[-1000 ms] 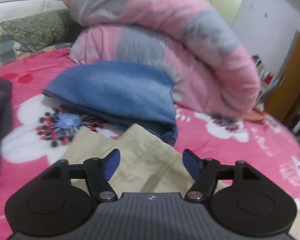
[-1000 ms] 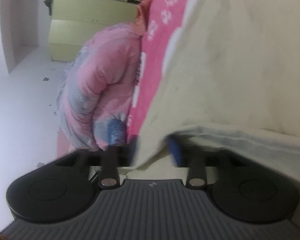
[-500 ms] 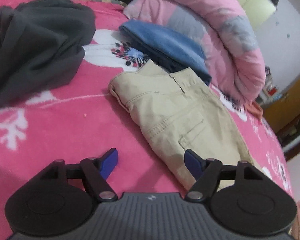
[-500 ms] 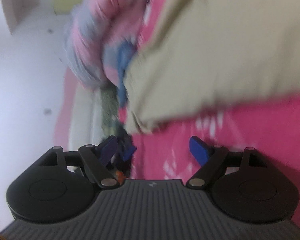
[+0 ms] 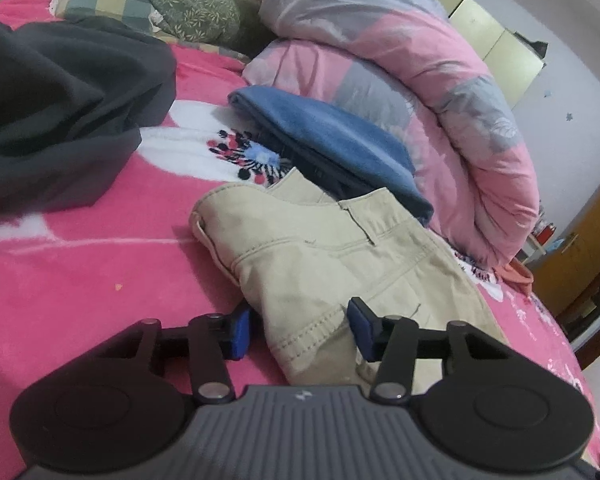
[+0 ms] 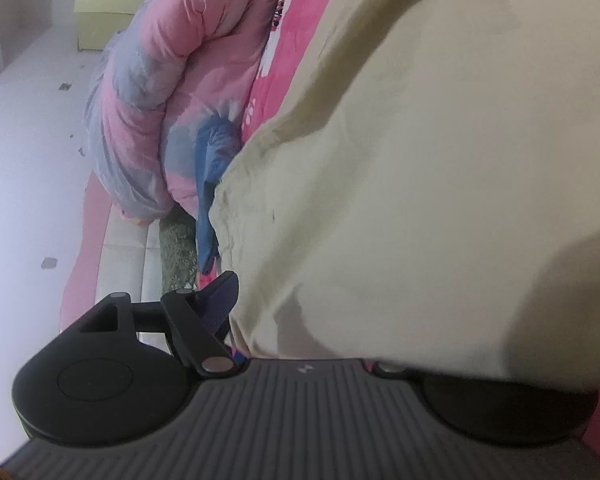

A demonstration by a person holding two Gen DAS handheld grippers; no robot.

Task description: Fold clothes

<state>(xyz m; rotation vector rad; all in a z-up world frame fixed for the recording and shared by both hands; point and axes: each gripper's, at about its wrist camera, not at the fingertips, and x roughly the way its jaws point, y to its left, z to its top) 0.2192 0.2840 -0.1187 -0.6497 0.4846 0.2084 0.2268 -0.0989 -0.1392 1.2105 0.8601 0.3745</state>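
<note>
Left gripper (image 5: 298, 330): jaws closing, the near folded edge of the khaki trousers (image 5: 320, 256) sits between the blue pads (image 5: 236, 332), pads not yet pressing as far as I can tell, so nothing gripped. Right gripper (image 6: 296, 312): jaws closing a little from wide, only the left finger (image 6: 216, 300) shows; khaki cloth drapes over the other side and hides it, so I can't tell whether the pads bite. Trousers lie on the pink bed (image 5: 80, 272), already folded into a narrow stack, long axis running from the near right by the left gripper to the far left, waistband end at the far left just touching the folded blue jeans (image 5: 332, 140). The left gripper is at the near end, straddling the fold edge; the right one is pushed in against the cloth from the side, view rolled. My read: next fold goes along that long axis, near end toward the waistband. Dark garment (image 5: 60, 112) lies far left, well apart; rolled quilt (image 5: 400, 64) behind the jeans.
</note>
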